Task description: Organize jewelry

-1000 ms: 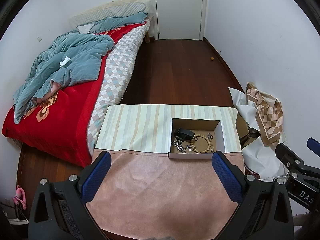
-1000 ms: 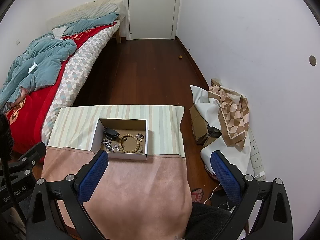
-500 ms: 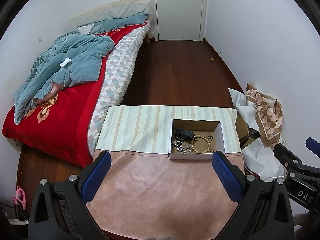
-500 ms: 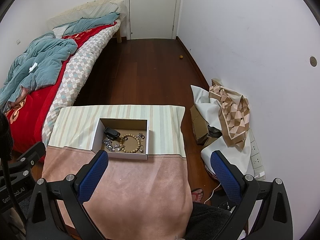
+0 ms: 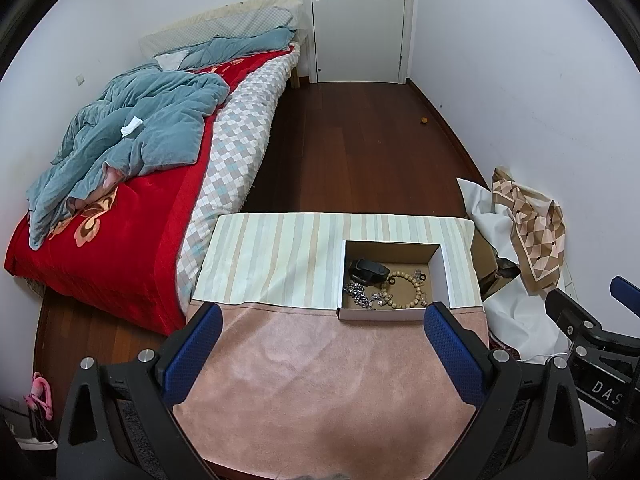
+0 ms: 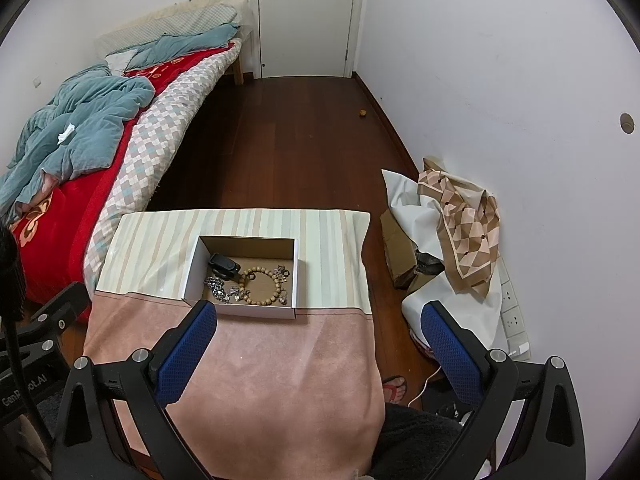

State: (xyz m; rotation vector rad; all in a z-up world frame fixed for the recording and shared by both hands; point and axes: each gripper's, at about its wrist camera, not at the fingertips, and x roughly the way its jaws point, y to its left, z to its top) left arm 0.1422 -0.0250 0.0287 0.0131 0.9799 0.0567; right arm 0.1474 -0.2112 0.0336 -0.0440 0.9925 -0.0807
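Claws, left (image 5: pixel 322 312) and right (image 6: pixel 320 312), both spread, empty, above one box (image 6: pixel 192 270) holding one bead bracelet (image 6: pixel 262 286).

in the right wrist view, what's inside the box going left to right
black clip-like item → silver chain jewelry → wooden bead bracelet → small dark metal pieces by the right wall of the cardboard box.

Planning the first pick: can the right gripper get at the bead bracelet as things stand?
Probably yes. The right gripper is open and empty, just short of the box, which has no lid. The bead bracelet lies flat with nothing over it, though the silver chain touches its left side.
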